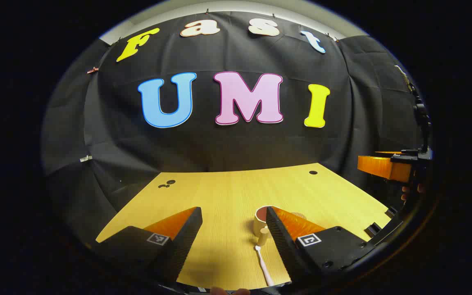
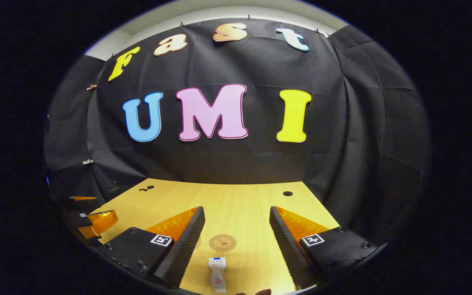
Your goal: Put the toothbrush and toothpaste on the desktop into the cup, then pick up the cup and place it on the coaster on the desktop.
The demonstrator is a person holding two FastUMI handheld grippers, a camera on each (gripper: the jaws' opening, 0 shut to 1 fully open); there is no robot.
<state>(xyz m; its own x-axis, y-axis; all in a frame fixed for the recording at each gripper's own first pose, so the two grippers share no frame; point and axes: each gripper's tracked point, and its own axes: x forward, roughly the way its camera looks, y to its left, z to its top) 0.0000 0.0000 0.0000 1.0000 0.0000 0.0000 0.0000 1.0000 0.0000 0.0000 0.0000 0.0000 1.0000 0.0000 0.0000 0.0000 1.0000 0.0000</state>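
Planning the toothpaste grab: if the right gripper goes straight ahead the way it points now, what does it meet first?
Probably the toothpaste, lying on the desktop between the open right gripper fingers; the coaster lies just beyond. Depth is uncertain.

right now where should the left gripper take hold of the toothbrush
Probably mid-handle, from straight above. The toothbrush lies flat on the desktop, running away from the left gripper toward the cup; the open fingers could close across its thin width.

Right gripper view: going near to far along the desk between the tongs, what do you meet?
Toothpaste → coaster → round hole in the desk → black cloth wall.
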